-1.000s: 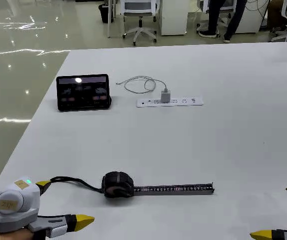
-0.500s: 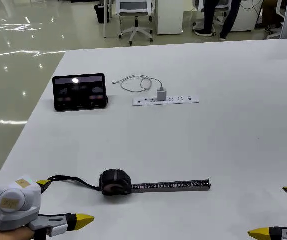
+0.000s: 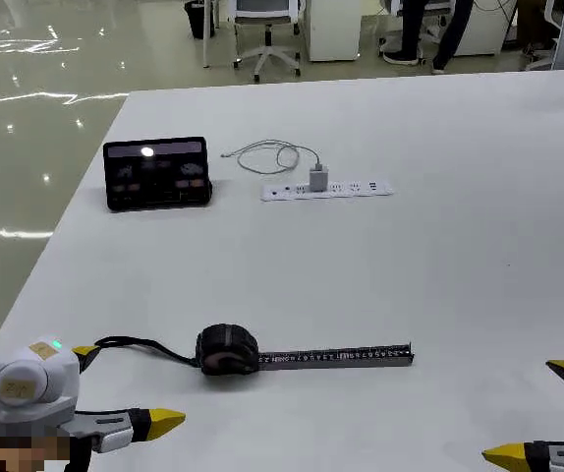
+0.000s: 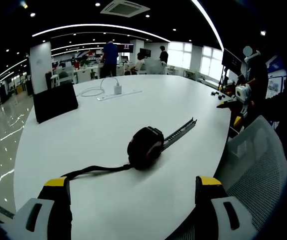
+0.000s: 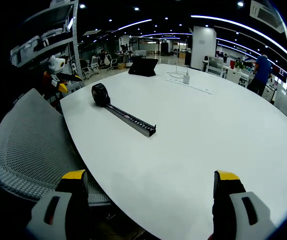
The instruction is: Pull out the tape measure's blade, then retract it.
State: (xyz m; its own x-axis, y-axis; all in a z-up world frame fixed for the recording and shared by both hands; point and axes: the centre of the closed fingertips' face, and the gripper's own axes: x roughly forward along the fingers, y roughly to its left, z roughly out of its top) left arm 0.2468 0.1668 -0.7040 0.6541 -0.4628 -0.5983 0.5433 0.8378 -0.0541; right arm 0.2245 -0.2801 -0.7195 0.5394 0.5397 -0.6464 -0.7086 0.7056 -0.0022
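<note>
The left claw point(image 3: 127, 386) and right claw point(image 3: 535, 411) hover spread and empty at the near edge of the white bench point(image 3: 410, 265). Between them lies the black tape measure point(image 3: 227, 349), its wrist strap point(image 3: 140, 345) trailing toward the left claw and its blade point(image 3: 336, 356) drawn out flat. With the pull apparently done, retraction looks next, calling for a firm hold on the case and a freed lock. Beyond stand a tablet point(image 3: 156, 174), a power strip point(image 3: 327, 189) and an office chair point(image 3: 262, 20) on a glossy floor.
</note>
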